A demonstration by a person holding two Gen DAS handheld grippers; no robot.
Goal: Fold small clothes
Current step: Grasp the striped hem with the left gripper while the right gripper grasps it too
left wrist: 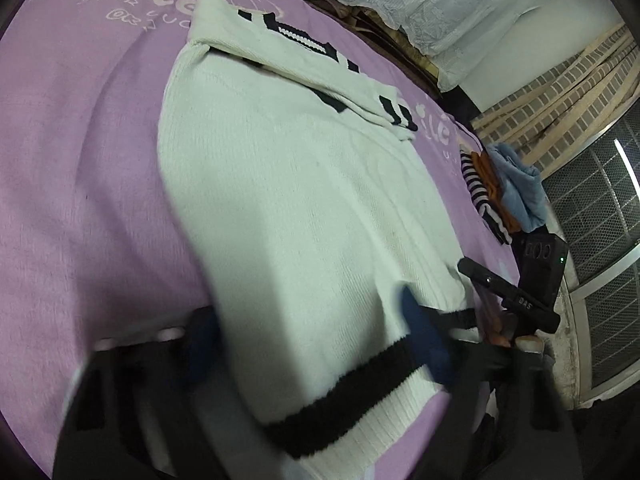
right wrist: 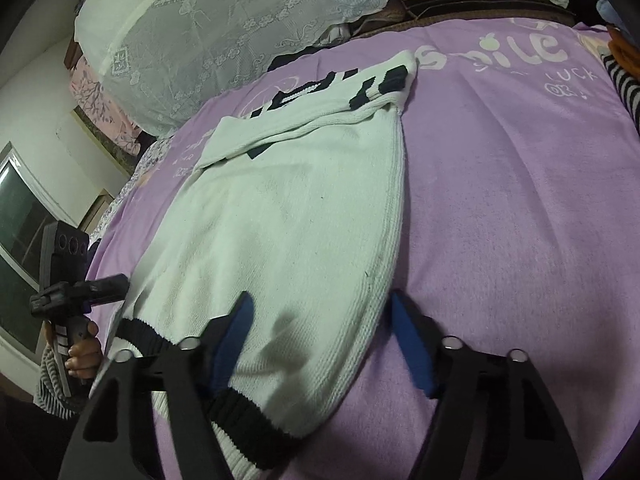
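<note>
A white sweater [right wrist: 288, 216] with a black hem band lies flat on the purple blanket [right wrist: 520, 200], its top part folded over. The right gripper [right wrist: 320, 340] stands half open across the sweater's near right edge, pads clear of the knit. The left gripper [left wrist: 312, 344] (blurred) straddles the hem half open; any grip is unclear.

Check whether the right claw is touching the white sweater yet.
Cannot tell. In the right wrist view the right claw straddles the white sweater hem edge with pads spread, but no view shows contact or gap plainly.
</note>
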